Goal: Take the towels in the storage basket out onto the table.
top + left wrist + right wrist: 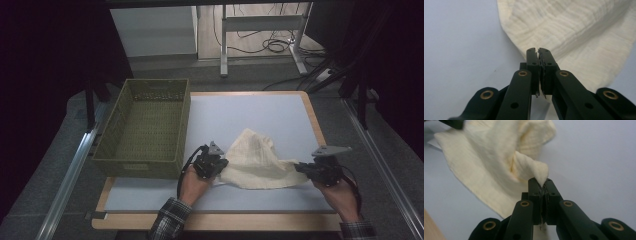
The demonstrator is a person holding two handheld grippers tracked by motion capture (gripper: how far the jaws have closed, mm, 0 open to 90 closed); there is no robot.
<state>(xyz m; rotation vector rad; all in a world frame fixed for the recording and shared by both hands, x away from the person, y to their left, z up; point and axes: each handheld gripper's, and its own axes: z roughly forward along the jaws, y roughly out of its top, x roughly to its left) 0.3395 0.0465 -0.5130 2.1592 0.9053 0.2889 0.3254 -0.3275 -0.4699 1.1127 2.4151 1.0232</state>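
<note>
Both grippers, left (216, 167) and right (302, 169), are pinching the cloth (255, 160), fingers clamped; lift evenly, keeping corners taut near the counter's (250, 107) front edge.

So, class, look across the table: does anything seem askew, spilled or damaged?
Only the cream cloth looks untidy: it lies rumpled and bunched on the pale mat, stretched between the left tongs and right tongs, each pinching an edge. The green basket sits upright. Nothing looks spilled or damaged.
</note>
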